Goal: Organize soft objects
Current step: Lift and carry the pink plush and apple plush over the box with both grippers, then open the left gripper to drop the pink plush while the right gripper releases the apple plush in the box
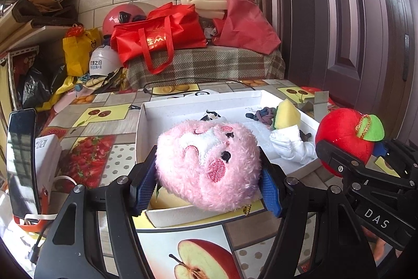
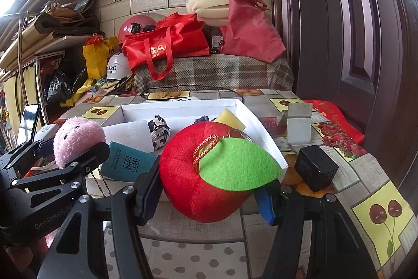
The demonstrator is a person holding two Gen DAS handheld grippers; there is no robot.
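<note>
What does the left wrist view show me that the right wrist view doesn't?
Only the left wrist view shows the white figurine lying in the white cardboard tray, under the yellow sponge wedge.

Only the right wrist view shows the black cube adapter on the table right of the tray, and the teal booklet.

Both show the left gripper shut on the pink fluffy plush ball and the right gripper shut on the red plush apple.

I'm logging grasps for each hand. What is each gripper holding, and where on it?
Left gripper clamps the pink plush across its sides. Right gripper clamps the red plush apple across its sides.
</note>
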